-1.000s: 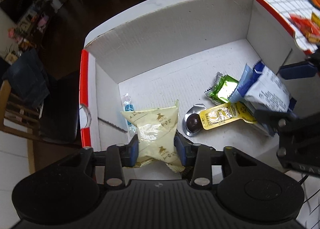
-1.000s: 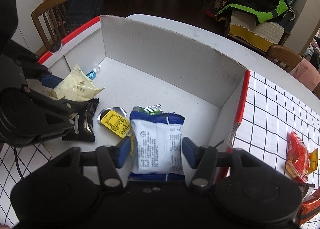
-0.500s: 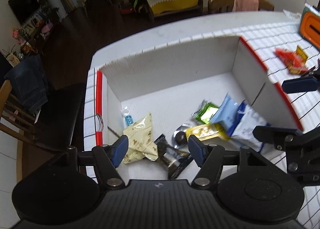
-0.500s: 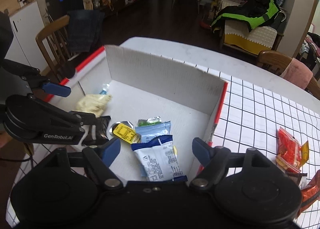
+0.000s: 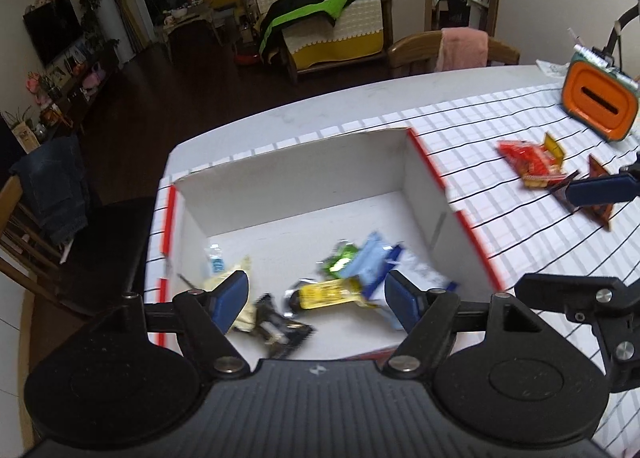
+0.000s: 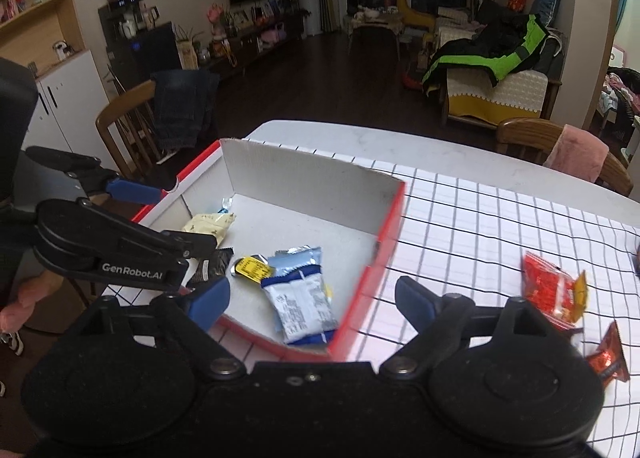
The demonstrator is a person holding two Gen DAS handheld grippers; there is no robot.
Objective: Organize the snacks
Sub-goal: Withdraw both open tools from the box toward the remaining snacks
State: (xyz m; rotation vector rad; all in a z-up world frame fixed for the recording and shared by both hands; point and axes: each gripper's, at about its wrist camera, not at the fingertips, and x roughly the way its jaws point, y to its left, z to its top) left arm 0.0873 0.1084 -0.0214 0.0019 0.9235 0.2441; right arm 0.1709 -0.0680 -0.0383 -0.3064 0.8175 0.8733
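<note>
A white cardboard box with red edges (image 5: pixel 304 181) (image 6: pixel 304 185) stands on the checked tablecloth. In it lie several snacks: a cream packet (image 6: pixel 208 223), a blue-and-white packet (image 6: pixel 300 306), a yellow-labelled one (image 5: pixel 328 292) and a green one (image 5: pixel 340 260). My left gripper (image 5: pixel 316 300) is open and empty above the box's near side. My right gripper (image 6: pixel 312 298) is open and empty above the box's near right corner. Red snack packets (image 6: pixel 554 290) (image 5: pixel 532 159) lie on the cloth to the right of the box.
An orange container (image 5: pixel 598 105) stands at the table's far right. A small dark red packet (image 6: pixel 608 354) lies near the right gripper. Wooden chairs (image 6: pixel 132 129) stand around the table; one (image 6: pixel 560 145) holds a pink cloth.
Both grippers opened and let go of their packets, the cream one on the left and the blue-and-white one on the right, which now lie in the box. Both grippers pulled up and back.
</note>
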